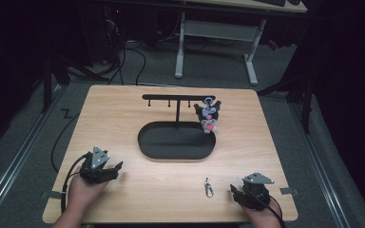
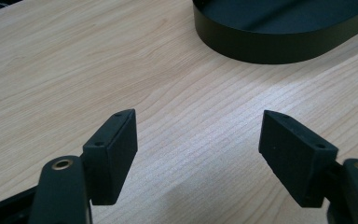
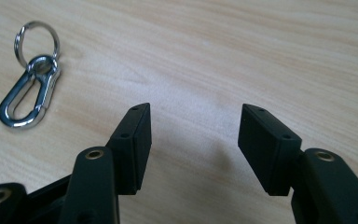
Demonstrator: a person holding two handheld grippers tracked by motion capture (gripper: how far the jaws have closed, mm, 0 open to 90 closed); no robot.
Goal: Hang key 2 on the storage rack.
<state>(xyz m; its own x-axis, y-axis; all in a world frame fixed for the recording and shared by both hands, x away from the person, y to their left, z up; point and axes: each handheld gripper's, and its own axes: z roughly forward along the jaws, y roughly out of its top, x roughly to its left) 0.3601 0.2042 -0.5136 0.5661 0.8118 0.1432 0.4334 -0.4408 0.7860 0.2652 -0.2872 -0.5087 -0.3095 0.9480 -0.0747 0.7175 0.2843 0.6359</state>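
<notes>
A silver carabiner with a key ring (image 1: 208, 187) lies flat on the wooden table (image 1: 123, 114), near the front and right of centre. My right gripper (image 1: 233, 191) rests just right of it, open, nothing between its jaws. In the right gripper view the carabiner (image 3: 28, 91) lies to the upper left of the open gripper (image 3: 193, 123). My left gripper (image 1: 119, 166) rests at the front left, open and empty. Its own view shows the gripper (image 2: 198, 133) over bare wood, the black tray's wall (image 2: 270, 46) ahead. A black and pink plush toy (image 1: 208, 115) hangs at the right end of the black hook rack (image 1: 178, 97).
The rack's post rises from an oval black tray (image 1: 177, 140) at the table's middle. Behind the table, on the grey floor, stand a white desk frame (image 1: 216, 40) and several dark cables (image 1: 133, 57). The table's front edge lies close under both hands.
</notes>
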